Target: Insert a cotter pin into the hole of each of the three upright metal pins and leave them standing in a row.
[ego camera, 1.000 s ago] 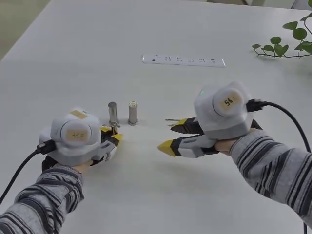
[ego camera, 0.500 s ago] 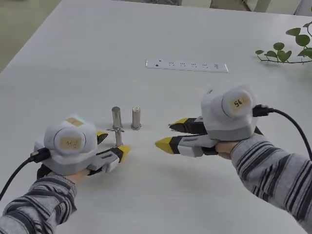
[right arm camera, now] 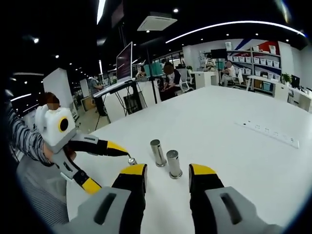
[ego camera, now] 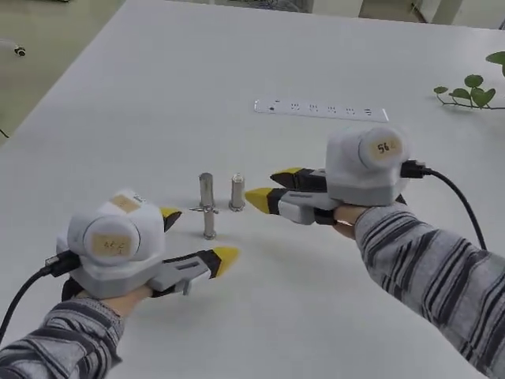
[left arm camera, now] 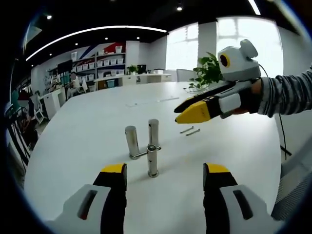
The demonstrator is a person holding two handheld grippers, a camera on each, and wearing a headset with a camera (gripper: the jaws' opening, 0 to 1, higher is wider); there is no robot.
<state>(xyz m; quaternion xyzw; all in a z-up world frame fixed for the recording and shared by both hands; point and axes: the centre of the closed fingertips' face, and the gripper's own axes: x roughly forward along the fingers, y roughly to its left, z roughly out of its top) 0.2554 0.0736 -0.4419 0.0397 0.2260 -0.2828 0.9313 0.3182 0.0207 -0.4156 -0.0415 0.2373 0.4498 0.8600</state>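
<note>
Left claw (left arm camera: 165, 170) and right claw (right arm camera: 168, 170) both apart, empty; three metal pins (left arm camera: 152, 161), two loose cotter pins (left arm camera: 193, 132).

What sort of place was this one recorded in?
Likely an open-plan office or lab: a large white table, a monitor on a nearby desk, and stocked shelves along a wall.

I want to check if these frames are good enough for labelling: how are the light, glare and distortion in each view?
Head view: soft even light, faint shadows, the metal pins sharp. Left gripper view: strong fisheye bending, the window washed out to white. Right gripper view: the same bending, a dark ceiling, a bright curved light strip, the pins clear.
</note>
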